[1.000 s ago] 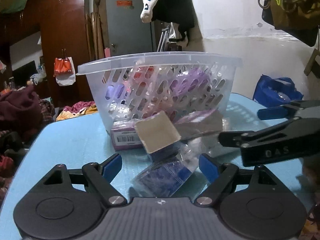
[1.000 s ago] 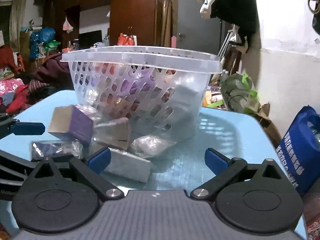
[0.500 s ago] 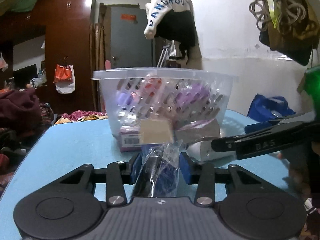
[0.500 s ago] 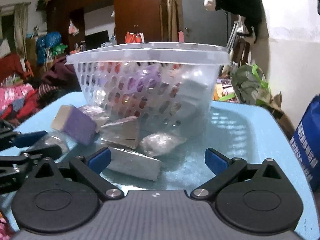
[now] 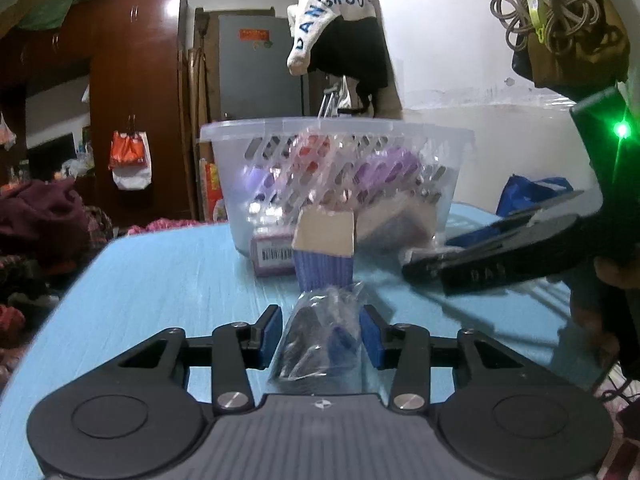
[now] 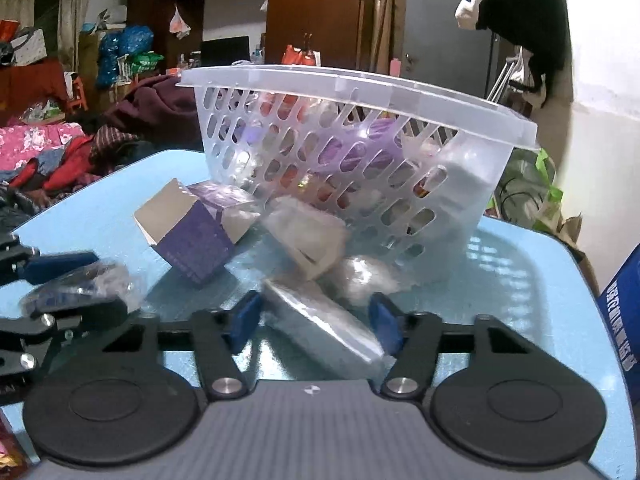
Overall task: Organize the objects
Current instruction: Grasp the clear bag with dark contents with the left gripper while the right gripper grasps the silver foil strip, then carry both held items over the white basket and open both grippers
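- Low in the middle of the left wrist view, the left gripper (image 5: 320, 338) pinches a crinkly clear bag (image 5: 320, 336) with something dark blue inside. The blue pads press it from both sides.
- That bag's long side runs straight away from the gripper, toward the top of the frame.
- Right behind it stands a purple box (image 5: 323, 252) with a tan top, and behind that the clear basket (image 5: 336, 132), in the middle of the frame. So the basket is straight ahead of the left gripper and higher up.
- In the right wrist view, the right gripper (image 6: 314, 326) is partly open around a flat silvery packet (image 6: 320, 330). I cannot tell if the pads touch it.
- The packet lies slanted on the blue table (image 6: 520, 280), its far end up and to the left.
- I think the left gripper is nearer to a drop: it must lift up over the rim.
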Tool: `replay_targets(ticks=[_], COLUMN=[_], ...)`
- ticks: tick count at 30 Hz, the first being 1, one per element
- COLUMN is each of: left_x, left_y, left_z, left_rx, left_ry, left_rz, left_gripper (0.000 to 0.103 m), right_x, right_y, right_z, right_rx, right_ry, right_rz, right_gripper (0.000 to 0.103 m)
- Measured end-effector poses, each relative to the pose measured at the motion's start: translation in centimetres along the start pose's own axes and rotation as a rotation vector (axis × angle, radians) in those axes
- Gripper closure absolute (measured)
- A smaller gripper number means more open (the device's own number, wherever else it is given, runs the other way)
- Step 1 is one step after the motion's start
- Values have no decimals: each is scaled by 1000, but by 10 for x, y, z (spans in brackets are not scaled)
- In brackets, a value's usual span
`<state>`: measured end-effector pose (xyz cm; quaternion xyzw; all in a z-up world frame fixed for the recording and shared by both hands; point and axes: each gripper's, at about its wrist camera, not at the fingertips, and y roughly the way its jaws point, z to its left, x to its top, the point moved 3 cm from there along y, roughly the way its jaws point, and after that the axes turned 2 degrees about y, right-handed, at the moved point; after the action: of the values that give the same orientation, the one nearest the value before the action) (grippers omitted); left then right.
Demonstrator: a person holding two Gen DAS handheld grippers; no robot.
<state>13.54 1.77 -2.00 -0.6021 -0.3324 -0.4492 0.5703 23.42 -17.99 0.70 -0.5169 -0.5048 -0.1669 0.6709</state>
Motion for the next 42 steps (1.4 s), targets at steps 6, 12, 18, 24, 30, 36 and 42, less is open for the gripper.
replay_targets(ticks=[6,12,18,24,30,36,42], left_x=[-4,1,2,3,8,54,162], left_y=[-7,-19,-19,-23,-24,-28,16], left_z=[-7,-8,-6,-6,-5,10,30], left_rx=[29,25,23,32,15,-43,-43], left_ry=[35,28,12,13,-6,-31,-101], left_rz=[-19,-81,-87,-123,-147,-204,-204], left_gripper=[66,66,66,66,66,66,66], right_x=[0,-3,-3,-4,3,34,118], right_y=[-4,-21,-28,-37,-52,-78,-54], right_z=[-7,-14,-20,-22,-18,-22,-30], right_rx=[25,67,96,100,87,69,-55], right_ry=[35,86,122,139,109,82,28], right_rz=[-37,-155,-230,-290,-328,-394,-374], right_gripper=[61,63,63,63,63,63,63])
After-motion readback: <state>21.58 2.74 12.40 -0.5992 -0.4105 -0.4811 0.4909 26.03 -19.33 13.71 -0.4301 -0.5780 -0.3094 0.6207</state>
